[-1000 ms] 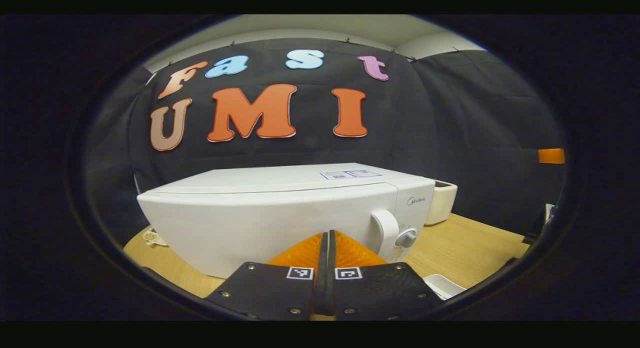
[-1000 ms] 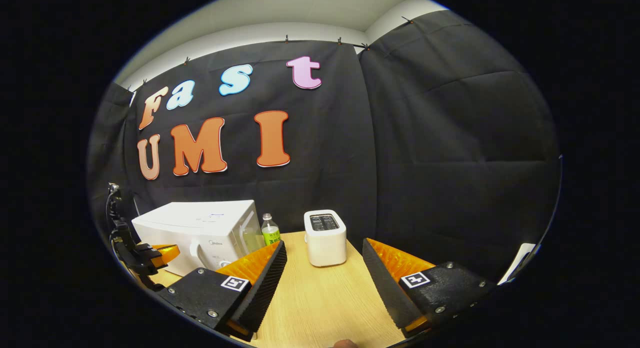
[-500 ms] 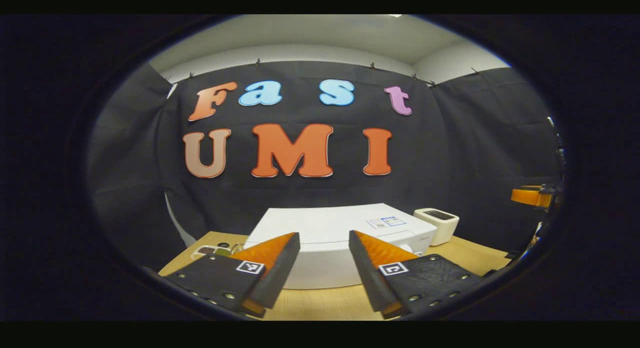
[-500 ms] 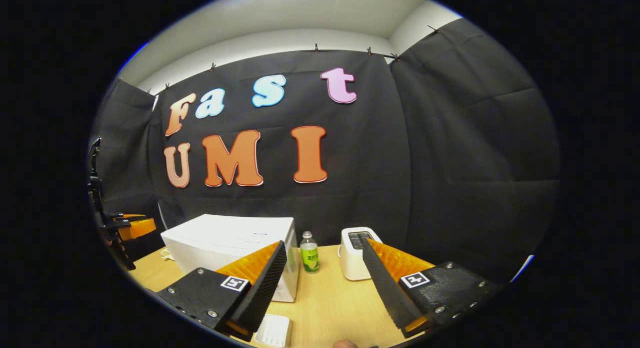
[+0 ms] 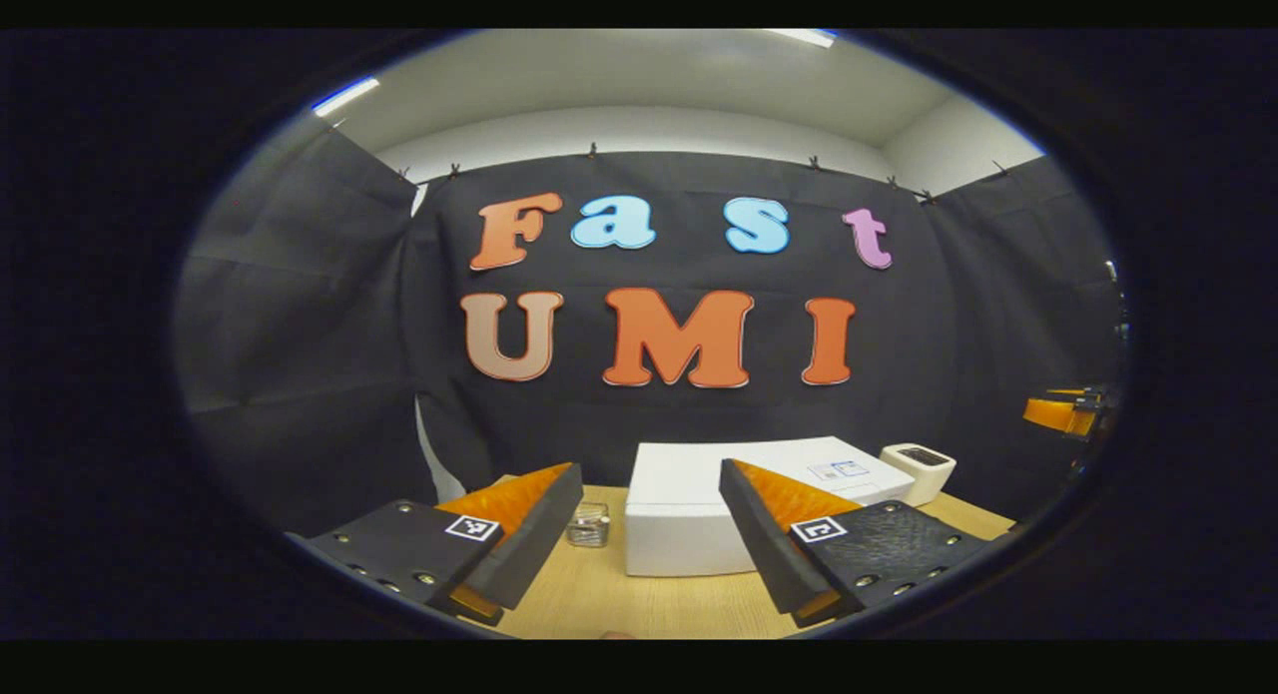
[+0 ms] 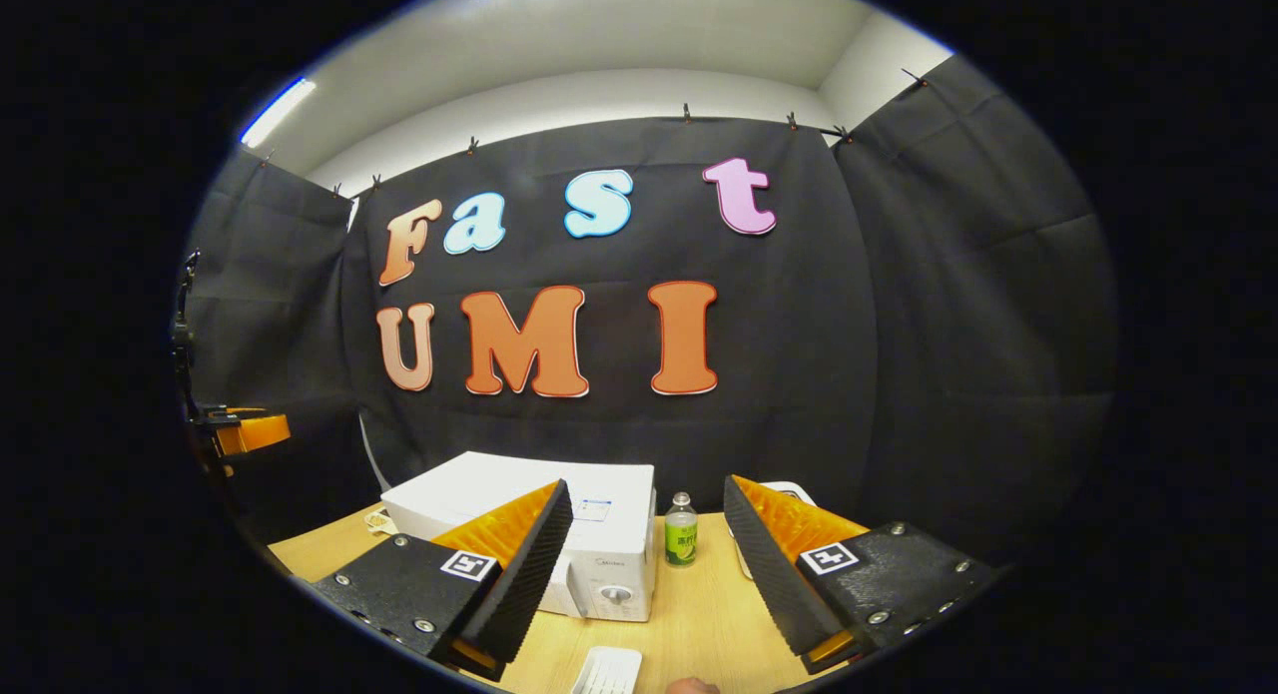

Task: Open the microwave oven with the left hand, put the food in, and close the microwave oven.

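Item: left gripper (image 5: 651, 534), which you are holding with its fingers spread and nothing between them. Item: right gripper (image 6: 647, 554), likewise parted and empty. Item: microwave oven (image 5: 719, 519), door closed, sitting on the wooden table (image 5: 639, 604) straight ahead of the left gripper and below it; you are keeping the left nearer its front. Beyond the oven: toaster (image 5: 919, 471).

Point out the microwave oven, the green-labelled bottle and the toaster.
microwave oven (image 6: 519, 489): right gripper view, on its white top panel.
green-labelled bottle (image 6: 681, 547): right gripper view, on its label.
toaster (image 5: 920, 472): left gripper view, on its white side below the slots.
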A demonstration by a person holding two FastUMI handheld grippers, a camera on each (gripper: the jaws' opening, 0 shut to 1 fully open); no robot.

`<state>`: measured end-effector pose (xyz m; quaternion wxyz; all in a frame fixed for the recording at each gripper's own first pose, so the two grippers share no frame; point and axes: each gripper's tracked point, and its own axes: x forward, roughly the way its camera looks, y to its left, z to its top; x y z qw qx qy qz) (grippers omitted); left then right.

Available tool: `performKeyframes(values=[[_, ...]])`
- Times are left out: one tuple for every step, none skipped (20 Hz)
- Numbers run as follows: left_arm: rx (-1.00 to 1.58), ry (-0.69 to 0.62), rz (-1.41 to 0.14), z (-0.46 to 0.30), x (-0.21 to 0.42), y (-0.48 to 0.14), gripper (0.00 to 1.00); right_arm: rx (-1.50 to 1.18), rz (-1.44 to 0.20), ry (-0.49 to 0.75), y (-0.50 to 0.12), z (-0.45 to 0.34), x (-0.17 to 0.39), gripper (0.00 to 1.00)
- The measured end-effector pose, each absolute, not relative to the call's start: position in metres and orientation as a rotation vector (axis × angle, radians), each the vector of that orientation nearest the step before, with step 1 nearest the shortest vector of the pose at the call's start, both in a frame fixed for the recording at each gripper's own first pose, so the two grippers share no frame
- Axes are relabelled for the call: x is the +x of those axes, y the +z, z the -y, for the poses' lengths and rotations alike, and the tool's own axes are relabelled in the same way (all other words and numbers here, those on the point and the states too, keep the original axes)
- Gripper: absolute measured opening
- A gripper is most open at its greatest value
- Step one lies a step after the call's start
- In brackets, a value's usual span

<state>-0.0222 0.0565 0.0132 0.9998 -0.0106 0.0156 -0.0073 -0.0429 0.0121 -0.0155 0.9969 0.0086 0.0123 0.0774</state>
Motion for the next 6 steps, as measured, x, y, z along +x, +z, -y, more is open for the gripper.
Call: performKeyframes(values=[[-0.023, -0.005, -0.018, -0.063, -0.026, 0.020, 0.89, 0.016, -0.018, 0.155, -0.012, -0.013, -0.044, 0.95], [-0.023, 0.002, -0.007, -0.068, -0.030, 0.027, 0.93, 0.014, -0.013, 0.156, -0.010, -0.015, -0.045, 0.95], [-0.025, 0.006, 0.002, -0.071, -0.033, 0.033, 0.93, 0.015, -0.012, 0.161, -0.009, -0.017, -0.047, 0.95], [-0.028, 0.009, 0.010, -0.074, -0.036, 0.037, 0.89, 0.018, -0.012, 0.165, -0.008, -0.019, -0.047, 0.95], [-0.036, 0.016, 0.020, -0.076, -0.038, 0.040, 0.89, 0.021, -0.013, 0.166, -0.007, -0.019, -0.048, 0.95], [-0.041, 0.018, 0.023, -0.077, -0.039, 0.042, 0.89, 0.022, -0.016, 0.165, -0.007, -0.019, -0.048, 0.95]])
